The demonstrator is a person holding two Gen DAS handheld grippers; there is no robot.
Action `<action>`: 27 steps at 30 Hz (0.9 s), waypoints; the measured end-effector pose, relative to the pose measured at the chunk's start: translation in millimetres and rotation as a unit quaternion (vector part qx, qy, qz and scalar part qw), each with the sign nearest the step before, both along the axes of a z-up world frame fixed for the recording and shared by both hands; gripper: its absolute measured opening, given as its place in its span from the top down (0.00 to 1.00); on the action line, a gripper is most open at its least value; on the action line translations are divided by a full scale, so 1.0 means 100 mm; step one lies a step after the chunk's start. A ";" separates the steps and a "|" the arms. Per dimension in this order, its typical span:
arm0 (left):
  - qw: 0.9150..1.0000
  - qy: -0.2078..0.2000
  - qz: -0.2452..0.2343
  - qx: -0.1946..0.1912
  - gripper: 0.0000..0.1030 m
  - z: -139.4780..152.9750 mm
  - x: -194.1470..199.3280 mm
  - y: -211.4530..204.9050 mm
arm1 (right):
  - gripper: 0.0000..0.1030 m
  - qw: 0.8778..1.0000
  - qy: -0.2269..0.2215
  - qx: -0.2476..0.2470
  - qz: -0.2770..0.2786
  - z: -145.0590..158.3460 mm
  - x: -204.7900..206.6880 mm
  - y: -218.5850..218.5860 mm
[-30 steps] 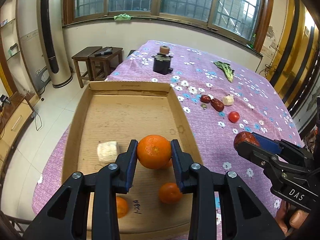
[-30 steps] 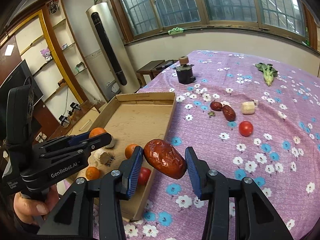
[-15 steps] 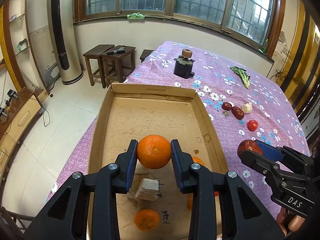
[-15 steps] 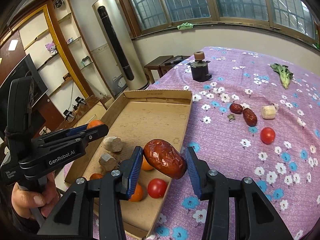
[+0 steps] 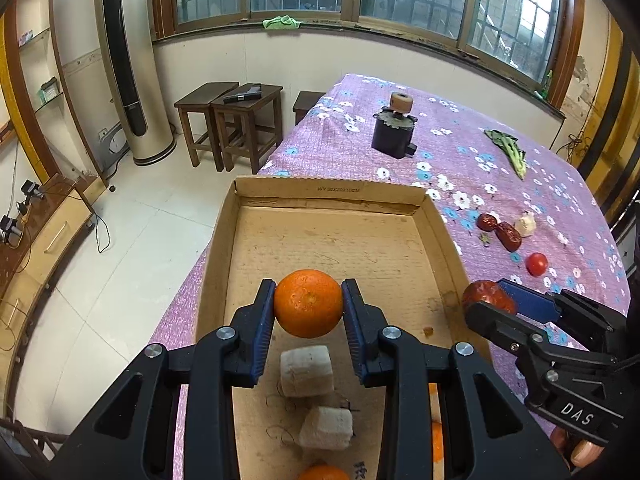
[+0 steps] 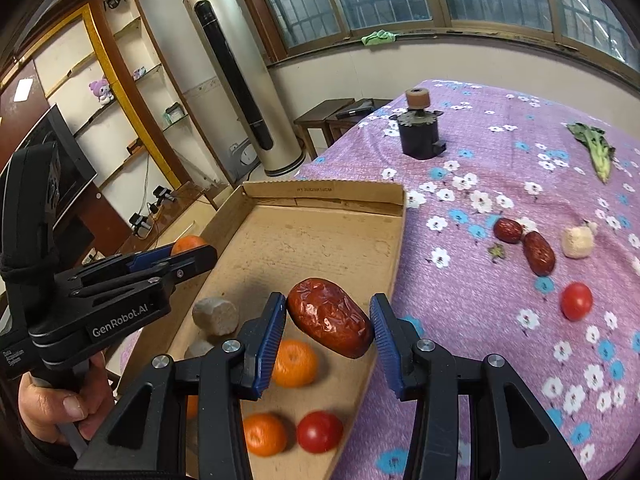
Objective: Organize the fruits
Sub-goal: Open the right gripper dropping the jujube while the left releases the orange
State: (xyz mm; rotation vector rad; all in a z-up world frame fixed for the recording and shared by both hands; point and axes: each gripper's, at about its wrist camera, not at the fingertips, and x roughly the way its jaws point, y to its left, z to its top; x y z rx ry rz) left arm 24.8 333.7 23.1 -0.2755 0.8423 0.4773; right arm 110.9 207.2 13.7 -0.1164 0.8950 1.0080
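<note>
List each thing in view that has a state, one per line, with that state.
left claw: shut on the orange
orange: held above the cardboard tray
right claw: shut on the big red date
big red date: held over the tray's right side
cardboard tray: open, holding oranges, a tomato and pale chunks
two dates: lying on the tablecloth
loose tomato: on the cloth, outside the tray
</note>
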 end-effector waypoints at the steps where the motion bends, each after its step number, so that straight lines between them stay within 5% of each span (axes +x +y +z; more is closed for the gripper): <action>1: 1.000 0.003 0.001 -0.001 0.70 -0.02 0.02 0.02 | 0.57 1.000 0.000 -0.001 0.002 -0.01 0.01 0.03; 27: 0.996 0.084 0.015 -0.038 0.70 -0.45 0.34 0.23 | 0.57 0.996 0.005 -0.073 0.047 -0.41 0.09 0.57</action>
